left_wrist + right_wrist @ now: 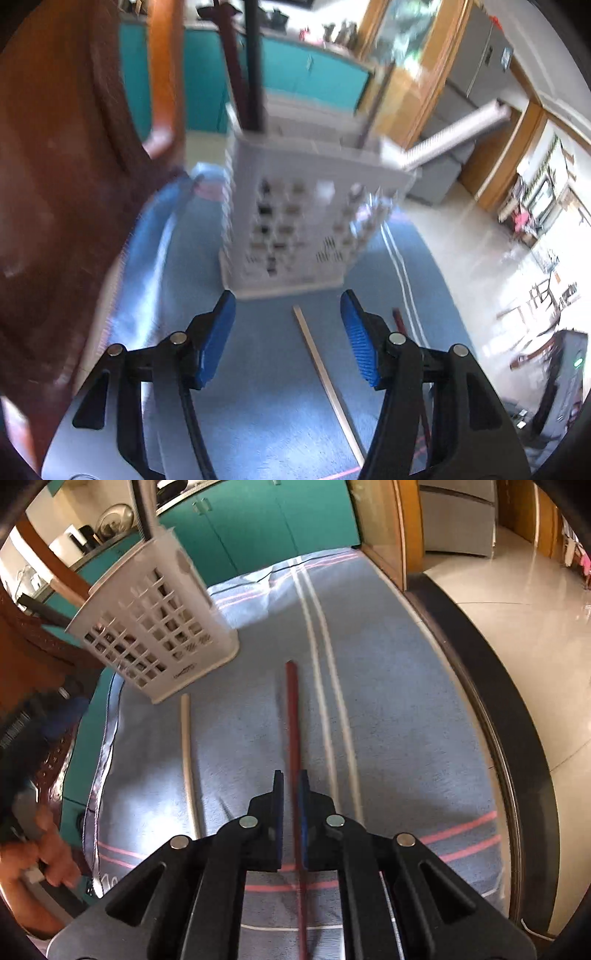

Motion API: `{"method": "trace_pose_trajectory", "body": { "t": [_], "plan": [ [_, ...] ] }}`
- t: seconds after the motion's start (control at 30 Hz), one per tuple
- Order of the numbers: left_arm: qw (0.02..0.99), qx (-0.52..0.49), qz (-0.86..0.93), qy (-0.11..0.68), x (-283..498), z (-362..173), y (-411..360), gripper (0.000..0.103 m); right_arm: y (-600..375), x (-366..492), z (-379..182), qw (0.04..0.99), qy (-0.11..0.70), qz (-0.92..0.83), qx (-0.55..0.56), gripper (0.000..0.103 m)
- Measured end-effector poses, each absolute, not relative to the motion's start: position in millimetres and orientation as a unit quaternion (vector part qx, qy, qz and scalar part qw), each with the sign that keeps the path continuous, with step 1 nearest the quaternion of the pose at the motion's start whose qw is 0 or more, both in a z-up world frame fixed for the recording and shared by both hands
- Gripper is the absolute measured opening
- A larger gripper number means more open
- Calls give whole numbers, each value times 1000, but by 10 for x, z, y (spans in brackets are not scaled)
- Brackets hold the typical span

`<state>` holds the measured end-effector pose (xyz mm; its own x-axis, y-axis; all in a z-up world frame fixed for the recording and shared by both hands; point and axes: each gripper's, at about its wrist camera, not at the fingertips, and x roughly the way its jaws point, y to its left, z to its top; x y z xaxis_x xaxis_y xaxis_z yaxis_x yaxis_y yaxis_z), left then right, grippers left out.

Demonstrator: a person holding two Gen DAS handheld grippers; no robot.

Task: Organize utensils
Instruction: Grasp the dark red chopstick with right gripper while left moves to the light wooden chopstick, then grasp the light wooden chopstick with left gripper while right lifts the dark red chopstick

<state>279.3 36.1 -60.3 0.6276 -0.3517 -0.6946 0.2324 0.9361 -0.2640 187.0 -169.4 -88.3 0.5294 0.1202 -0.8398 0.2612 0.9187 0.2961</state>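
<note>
Utensils stood partly sorted: several already rose from the white caddy [155,627] at eleven o'clock, while the right gripper [291,812] had its jaws closed on a red chopstick [293,716] and the left gripper [288,339] hung open-jawed over a pale chopstick [321,365] lying on the cloth-covered surface [406,720].

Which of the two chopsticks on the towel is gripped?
The dark red chopstick, clamped in the right gripper. The pale chopstick lies free on the towel near the white basket.
</note>
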Motion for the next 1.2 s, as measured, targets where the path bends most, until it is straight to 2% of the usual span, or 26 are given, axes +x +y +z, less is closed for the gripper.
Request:
{"method": "trace_pose_trajectory", "body": {
  "t": [0.27,0.33,0.37,0.4,0.47,0.7,0.77,0.8,0.87,1.0,1.03,1.1,1.13,1.17,1.2],
  "plan": [
    [861,-42,-163,481,2957,-1189,-77,59,-1956,1908,-844,854,474,-61,205,12],
    [867,-18,-159,472,2950,-1209,-132,58,-1968,1922,-841,854,474,-61,203,20],
    [868,-1,-161,470,2934,-1209,-162,46,-1981,1922,-839,855,474,-61,202,22],
    [867,13,-166,471,2920,-1212,-180,40,-1993,1930,-840,855,474,-61,202,23],
    [858,26,-190,477,2914,-1208,-158,13,-2012,1941,-844,855,473,-61,203,23],
    [855,-8,-197,480,2969,-1153,108,11,-1929,2092,-849,855,482,-41,186,27],
    [851,-15,-192,488,2981,-1186,80,23,-1850,2187,-860,859,485,-40,161,34],
    [849,-18,-191,491,2986,-1197,47,27,-1800,2268,-883,859,490,-41,142,34],
    [848,-19,-193,494,2997,-1217,-19,41,-1750,2428,-965,853,507,-35,122,34],
    [850,6,-195,488,2937,-1229,-191,42,-1730,2608,-1092,844,526,-38,98,34],
    [852,18,-195,485,2940,-1244,-248,42,-1704,2639,-1110,846,526,-39,81,34],
    [853,33,-200,482,2924,-1251,-294,33,-1653,2678,-1123,848,526,-38,53,34],
    [850,42,-208,482,2912,-1255,-299,17,-1643,2690,-1128,848,526,-36,45,31],
    [846,42,-221,484,2936,-1245,-292,14,-1642,2697,-1132,849,526,-33,40,25],
    [842,37,-232,486,2976,-1223,-275,13,-1646,2695,-1132,849,527,-26,35,10]
  ]
}}
